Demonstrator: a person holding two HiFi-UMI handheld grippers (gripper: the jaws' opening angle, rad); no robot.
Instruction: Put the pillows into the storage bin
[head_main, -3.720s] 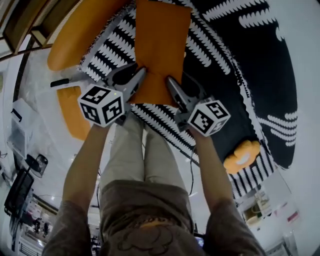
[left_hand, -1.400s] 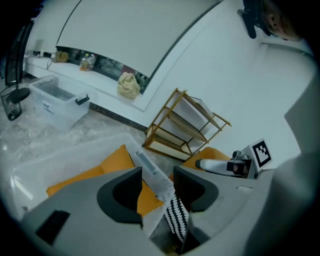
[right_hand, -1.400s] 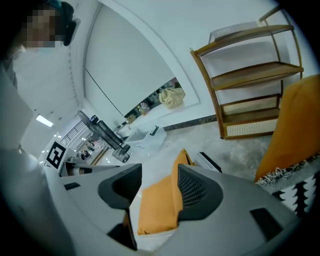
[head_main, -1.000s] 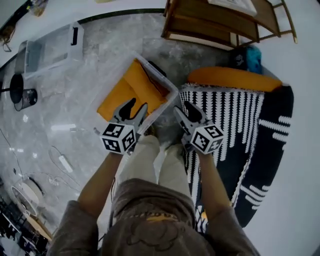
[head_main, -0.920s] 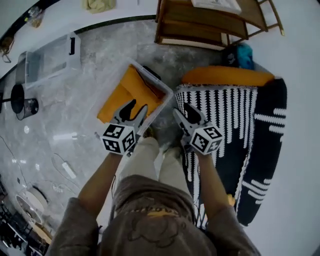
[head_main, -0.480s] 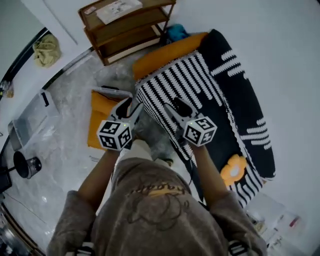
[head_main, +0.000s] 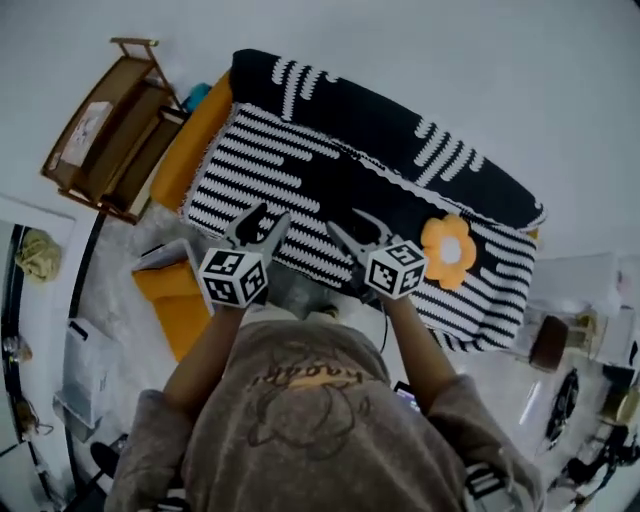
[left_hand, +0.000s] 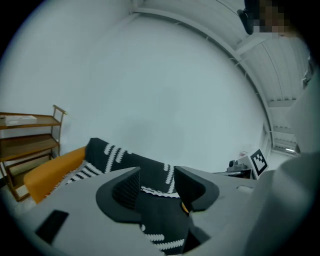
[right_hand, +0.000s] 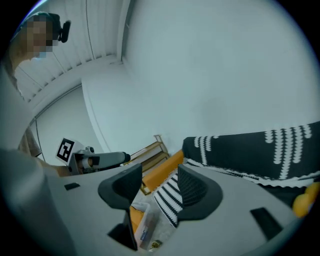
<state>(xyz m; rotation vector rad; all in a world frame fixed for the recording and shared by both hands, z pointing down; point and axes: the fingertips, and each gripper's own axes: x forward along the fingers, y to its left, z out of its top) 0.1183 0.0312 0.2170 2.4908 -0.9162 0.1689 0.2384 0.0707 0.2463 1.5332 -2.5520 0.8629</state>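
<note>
A flower-shaped orange pillow (head_main: 447, 250) lies on the sofa (head_main: 330, 150), which wears a black and white striped cover. Beside the sofa's left end, on the floor, stands the clear storage bin (head_main: 160, 258) with an orange pillow (head_main: 180, 305) inside. My left gripper (head_main: 266, 218) hangs over the seat's front edge, open and empty. My right gripper (head_main: 347, 222) hovers above the seat, left of the flower pillow, open too. In the right gripper view the right gripper (right_hand: 160, 187) frames the bin (right_hand: 144, 225) and the striped cover. In the left gripper view the left gripper (left_hand: 157, 182) points at the sofa back.
A wooden shelf (head_main: 105, 125) stands at the sofa's left end. The orange sofa arm (head_main: 190, 140) shows beside it. A clear lid or box (head_main: 85, 370) lies on the marble floor at the left. Small items (head_main: 548, 345) crowd the floor at the right.
The grippers held an orange pillow earlier; it now lies in the bin. Since a second ago both empty grippers have swung from over the bin to over the sofa.
</note>
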